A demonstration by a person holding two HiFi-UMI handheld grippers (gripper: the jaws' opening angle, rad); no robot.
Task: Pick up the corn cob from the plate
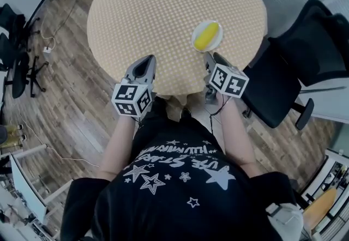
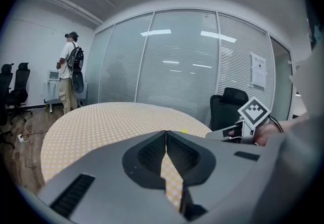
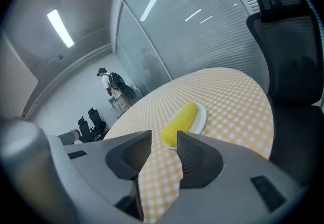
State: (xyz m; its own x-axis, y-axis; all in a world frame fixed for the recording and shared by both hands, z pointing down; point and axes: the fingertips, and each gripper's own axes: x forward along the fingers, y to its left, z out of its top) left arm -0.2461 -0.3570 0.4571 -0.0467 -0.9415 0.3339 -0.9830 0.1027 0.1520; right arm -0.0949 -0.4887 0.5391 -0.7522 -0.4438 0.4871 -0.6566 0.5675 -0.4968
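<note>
The corn cob (image 1: 206, 36) lies on a small white plate (image 1: 194, 41) at the right of the checkered tabletop (image 1: 152, 16), just ahead of the right claw (image 3: 164, 137), spread and empty, while the left claw (image 2: 166, 133) is pressed together, holding nothing.

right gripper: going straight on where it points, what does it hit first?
Probably the near end of the corn cob on the plate, dead ahead of the right gripper's open jaws; depth is unclear.

black t-shirt (image 1: 163, 207), white stars (image 1: 152, 182), lettering (image 1: 182, 158)
</note>
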